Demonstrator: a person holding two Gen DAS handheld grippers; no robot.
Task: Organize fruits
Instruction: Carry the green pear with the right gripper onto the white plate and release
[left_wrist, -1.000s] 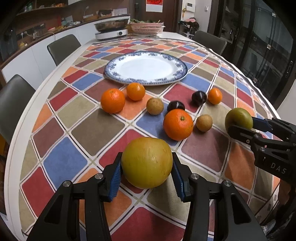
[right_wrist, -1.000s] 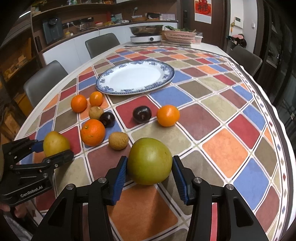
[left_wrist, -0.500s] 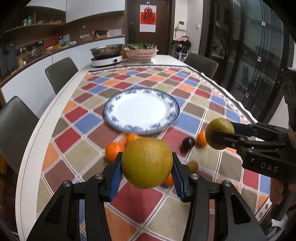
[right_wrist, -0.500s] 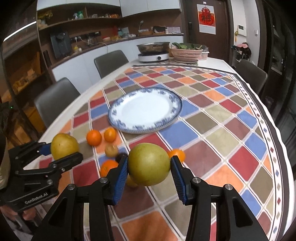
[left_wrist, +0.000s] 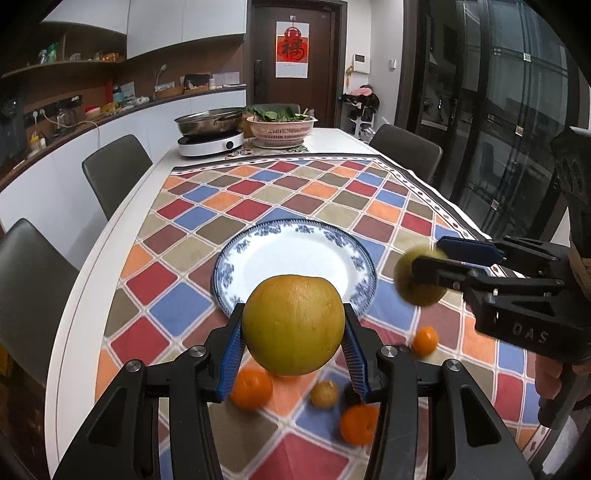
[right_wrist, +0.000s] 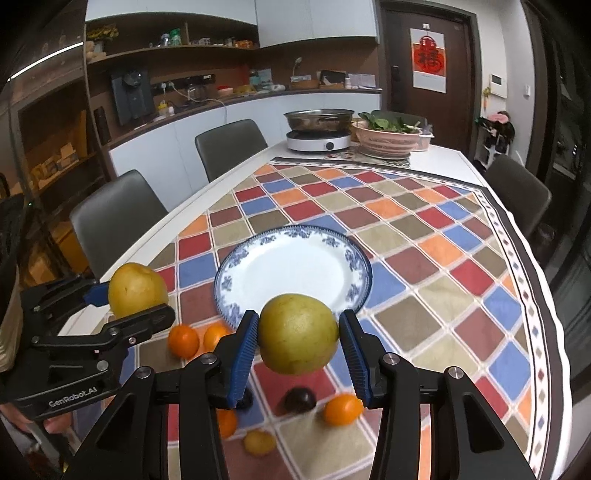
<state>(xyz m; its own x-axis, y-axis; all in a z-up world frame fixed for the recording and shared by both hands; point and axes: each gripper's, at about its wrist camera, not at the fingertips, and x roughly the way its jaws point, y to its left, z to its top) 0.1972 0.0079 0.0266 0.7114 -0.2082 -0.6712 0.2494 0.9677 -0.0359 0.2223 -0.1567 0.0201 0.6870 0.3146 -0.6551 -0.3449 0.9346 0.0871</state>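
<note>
My left gripper (left_wrist: 293, 321) is shut on a large yellow-green round fruit (left_wrist: 293, 332), held in the air just short of the blue-rimmed white plate (left_wrist: 236, 254). My right gripper (right_wrist: 298, 325) holds a second greenish-yellow fruit (right_wrist: 298, 334) aloft near the plate (right_wrist: 236, 266); its jaws are closing and both pads press the fruit. Each gripper shows in the other's view, the right one (left_wrist: 436, 262) and the left one (right_wrist: 129, 306). Below on the checked cloth lie oranges (left_wrist: 253, 387) (right_wrist: 343, 408), a dark plum (right_wrist: 300, 400) and small brown fruits (left_wrist: 324, 394).
At the table's far end stand an induction cooker with a pan (left_wrist: 210, 142) and a pink basket of greens (left_wrist: 282, 129). Grey chairs (left_wrist: 118, 173) (left_wrist: 406, 151) line both sides. The table's white edge (left_wrist: 85, 280) runs along the left.
Both grippers have risen off the table with their fruits and moved toward the plate. The loose fruits now lie lower in both views, partly behind the fingers.
</note>
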